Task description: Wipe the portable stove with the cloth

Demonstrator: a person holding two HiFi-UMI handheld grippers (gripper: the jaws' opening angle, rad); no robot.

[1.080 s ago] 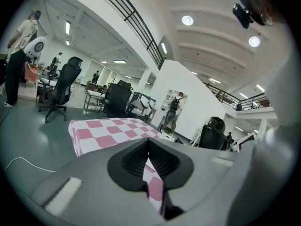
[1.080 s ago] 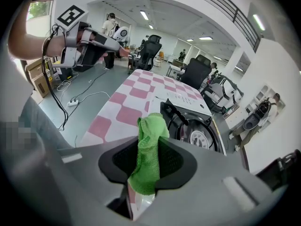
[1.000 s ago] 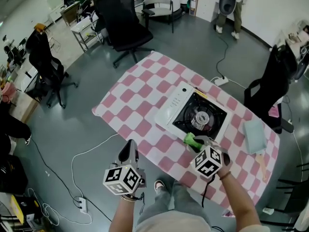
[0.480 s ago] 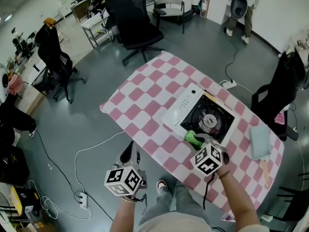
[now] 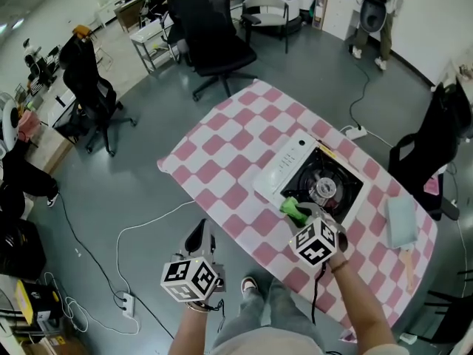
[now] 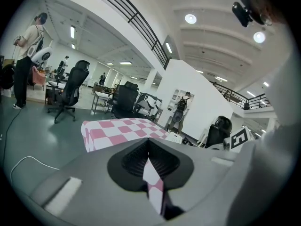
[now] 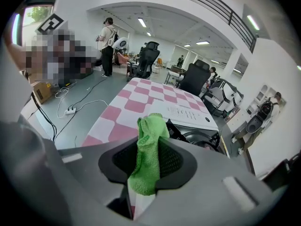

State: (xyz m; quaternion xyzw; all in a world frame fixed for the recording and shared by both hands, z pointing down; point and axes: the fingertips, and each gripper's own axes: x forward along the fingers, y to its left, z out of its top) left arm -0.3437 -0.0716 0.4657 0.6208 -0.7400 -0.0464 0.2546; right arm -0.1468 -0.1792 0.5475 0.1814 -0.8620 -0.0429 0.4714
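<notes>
At the near edge of the table [image 5: 222, 161], the right hand-held gripper [image 5: 301, 217] was clenched on the green cloth [image 5: 293, 210], right at the near rim of the white portable stove [image 5: 284, 170]. The stove's black well held a round burner [image 5: 323, 189]. The left hand-held gripper [image 5: 199, 237] was closed and empty, off the table's edge above the grey floor [image 5: 111, 198]. A pink-checked tablecloth [image 5: 244, 135] covered the table, and black office chairs [image 5: 211, 39] stood beyond.
</notes>
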